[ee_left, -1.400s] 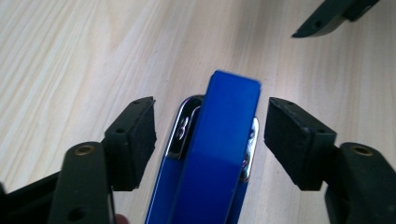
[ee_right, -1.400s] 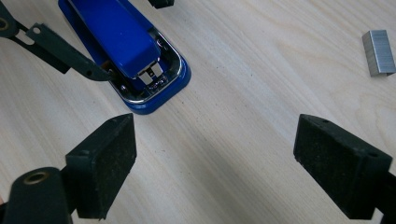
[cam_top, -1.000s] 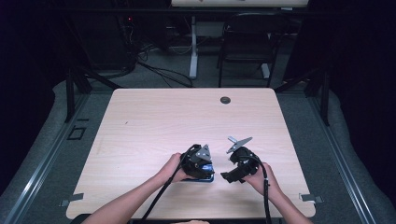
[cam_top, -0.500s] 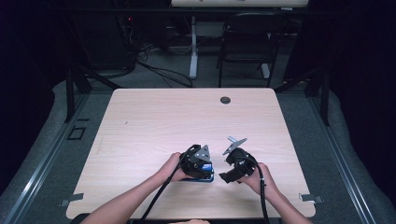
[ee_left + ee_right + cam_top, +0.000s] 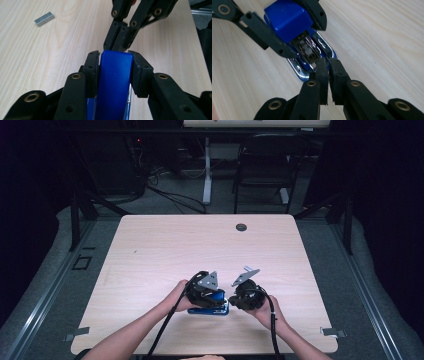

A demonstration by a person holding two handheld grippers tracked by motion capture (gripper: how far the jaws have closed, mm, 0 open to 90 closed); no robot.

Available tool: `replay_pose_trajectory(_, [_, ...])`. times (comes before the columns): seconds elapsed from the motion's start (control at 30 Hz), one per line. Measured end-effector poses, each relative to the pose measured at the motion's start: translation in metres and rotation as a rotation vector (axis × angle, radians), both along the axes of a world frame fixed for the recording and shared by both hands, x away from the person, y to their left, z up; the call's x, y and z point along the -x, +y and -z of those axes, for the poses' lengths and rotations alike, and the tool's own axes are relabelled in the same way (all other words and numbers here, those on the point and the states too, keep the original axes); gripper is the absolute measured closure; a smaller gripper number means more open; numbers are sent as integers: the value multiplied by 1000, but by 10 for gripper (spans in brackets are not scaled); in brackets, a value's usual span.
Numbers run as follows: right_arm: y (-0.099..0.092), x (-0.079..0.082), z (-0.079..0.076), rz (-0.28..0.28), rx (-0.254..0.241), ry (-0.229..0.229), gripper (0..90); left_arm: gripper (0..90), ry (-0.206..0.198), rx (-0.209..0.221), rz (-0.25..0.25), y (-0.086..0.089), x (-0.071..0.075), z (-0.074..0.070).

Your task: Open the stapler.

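A blue stapler (image 5: 216,304) lies near the table's front edge, its top lifted off its chrome base (image 5: 298,68). My left gripper (image 5: 202,292) is shut on the stapler's blue top (image 5: 115,80), one pad on each side. My right gripper (image 5: 241,297) sits just to the right, facing it. Its jaws have just been closing and now stand shut, with only a thin slit between the pads (image 5: 322,72). Nothing shows between them. Their tips rest at the front end of the staple channel (image 5: 308,52). A grey strip of staples (image 5: 44,19) lies loose on the wood.
The light wooden table (image 5: 175,245) has a dark round grommet (image 5: 241,227) near its far edge. A dark chair (image 5: 265,165) and cables stand on the floor beyond. Both forearms come in from the bottom edge.
My right gripper has edged slightly left toward the stapler. My left gripper and the stapler have stayed put.
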State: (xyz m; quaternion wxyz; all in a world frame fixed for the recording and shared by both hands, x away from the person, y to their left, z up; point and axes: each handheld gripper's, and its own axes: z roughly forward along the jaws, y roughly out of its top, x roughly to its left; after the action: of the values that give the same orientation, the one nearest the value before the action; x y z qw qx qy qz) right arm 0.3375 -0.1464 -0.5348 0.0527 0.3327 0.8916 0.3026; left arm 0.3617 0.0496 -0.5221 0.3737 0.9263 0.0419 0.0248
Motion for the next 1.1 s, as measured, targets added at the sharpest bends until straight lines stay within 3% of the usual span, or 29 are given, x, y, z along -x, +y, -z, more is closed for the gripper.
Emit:
replay_pose_trajectory(0.17, [3,-2,0,5,-39,-21,900,632,-10,13,6,5,0,-4])
replay_pose_trajectory(0.33, [4,-1,-4,1,-86,-6,899,634,-19,29,-1,7,1,-4])
replay_pose_trajectory(0.53, [10,-2,-2,-26,-67,-7,899,637,-24,32,-1,11,0,-8])
replay_pose_trajectory(0.93, [9,-3,-3,-22,-90,-21,886,640,-31,29,0,12,1,-9])
replay_pose_trajectory(0.97, [12,-3,-1,-44,-80,-19,900,640,-33,34,-2,12,1,-9])
replay_pose_trajectory(1.1, [16,-2,1,-44,-61,-34,900,641,-32,33,0,13,2,-10])
